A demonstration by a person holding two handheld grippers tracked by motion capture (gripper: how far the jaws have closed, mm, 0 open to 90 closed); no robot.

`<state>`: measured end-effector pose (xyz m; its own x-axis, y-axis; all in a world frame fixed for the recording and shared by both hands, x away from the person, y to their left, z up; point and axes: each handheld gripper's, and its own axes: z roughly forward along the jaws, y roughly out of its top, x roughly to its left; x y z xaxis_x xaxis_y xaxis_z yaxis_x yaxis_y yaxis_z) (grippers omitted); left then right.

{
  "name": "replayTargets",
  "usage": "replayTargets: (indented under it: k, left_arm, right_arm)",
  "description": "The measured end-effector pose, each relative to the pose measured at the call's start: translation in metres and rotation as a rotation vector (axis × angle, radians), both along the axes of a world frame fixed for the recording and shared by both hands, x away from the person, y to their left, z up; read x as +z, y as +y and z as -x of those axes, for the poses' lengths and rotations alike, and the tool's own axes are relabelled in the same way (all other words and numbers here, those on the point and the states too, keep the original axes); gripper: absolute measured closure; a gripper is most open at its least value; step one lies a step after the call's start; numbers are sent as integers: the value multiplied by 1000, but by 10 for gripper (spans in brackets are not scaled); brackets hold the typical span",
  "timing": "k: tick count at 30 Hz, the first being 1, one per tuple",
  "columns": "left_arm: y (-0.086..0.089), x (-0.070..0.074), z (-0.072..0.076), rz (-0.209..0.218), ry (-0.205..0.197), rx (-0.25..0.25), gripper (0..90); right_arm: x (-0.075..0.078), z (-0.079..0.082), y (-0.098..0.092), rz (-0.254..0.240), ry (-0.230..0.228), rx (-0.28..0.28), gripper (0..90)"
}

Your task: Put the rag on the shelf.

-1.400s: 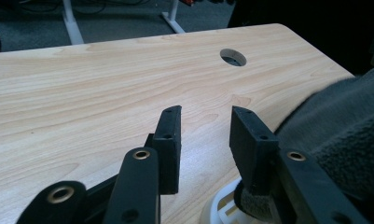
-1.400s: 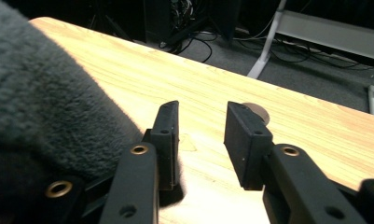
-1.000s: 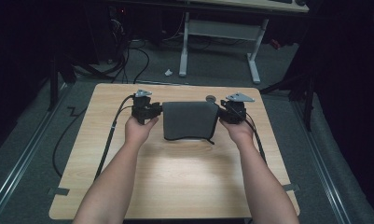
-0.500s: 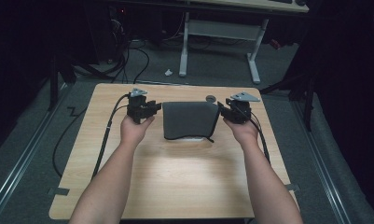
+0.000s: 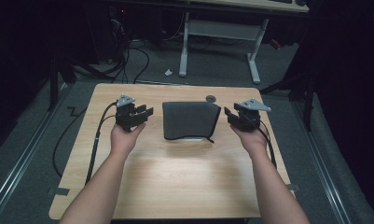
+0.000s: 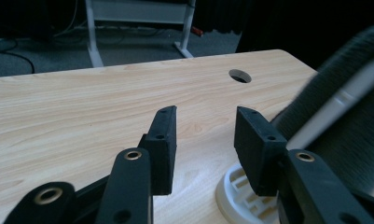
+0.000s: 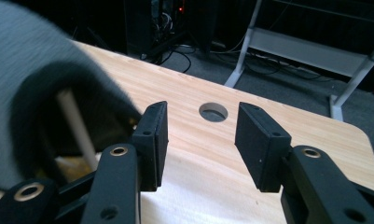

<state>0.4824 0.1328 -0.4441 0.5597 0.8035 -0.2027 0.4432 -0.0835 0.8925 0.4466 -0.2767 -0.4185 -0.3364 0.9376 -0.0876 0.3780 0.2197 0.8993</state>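
Observation:
A dark grey fabric cover [image 5: 190,119] lies draped over a white stand [image 5: 194,138] in the middle of the wooden table [image 5: 175,177]. My left gripper [image 5: 147,112] is a little to the left of the cover, and its jaws have just been opening with nothing between them. In the left gripper view the gripper [image 6: 205,114] has the cover [image 6: 343,93] and the stand's white base [image 6: 236,191] at the right. My right gripper [image 5: 229,114] is just off the cover's right edge. Its jaws [image 7: 201,109] have also been opening and are empty, with the cover [image 7: 31,70] at the left.
A round cable hole [image 5: 211,98] sits in the table behind the cover. Black cables trail from both grippers over the table edges. A white desk frame [image 5: 219,32] stands on the floor beyond the table. Bare wood [image 5: 184,186] lies in front of the cover.
Both hands have drawn outward from the cover's sides, the left to the left and the right to the right. Both pairs of jaws stand wider. The cover stays in place.

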Motion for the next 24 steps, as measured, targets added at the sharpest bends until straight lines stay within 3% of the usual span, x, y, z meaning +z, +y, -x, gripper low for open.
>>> replayTargets:
  k: [3, 5, 7, 10, 12, 15, 21, 24]
  left_arm:
    - [5, -1, 15, 13, -3, -8, 578]
    - [8, -3, 29, 5, -25, -17, 568]
    - [11, -6, 43, 8, -35, -27, 558]
    - [14, -13, 64, -6, -30, -49, 536]
    - [17, -19, 79, -13, -28, -60, 528]
    - [21, -31, 102, -5, 8, -87, 510]
    - [29, -60, 155, -49, 83, -139, 489]
    - [28, -77, 183, -79, 112, -145, 488]
  right_arm:
    - [-2, 14, -2, 10, -8, 5, 526]
    - [-4, 23, -3, 18, 16, 3, 493]
    - [-7, 34, -4, 19, 0, 13, 485]
    - [-12, 49, -4, 26, 22, 20, 435]
    - [-17, 61, -3, 40, 11, 29, 425]
    - [-26, 83, 0, 43, 12, 40, 419]
    - [-57, 129, 11, 47, 52, 84, 440]
    - [-75, 148, 19, 66, 106, 79, 450]
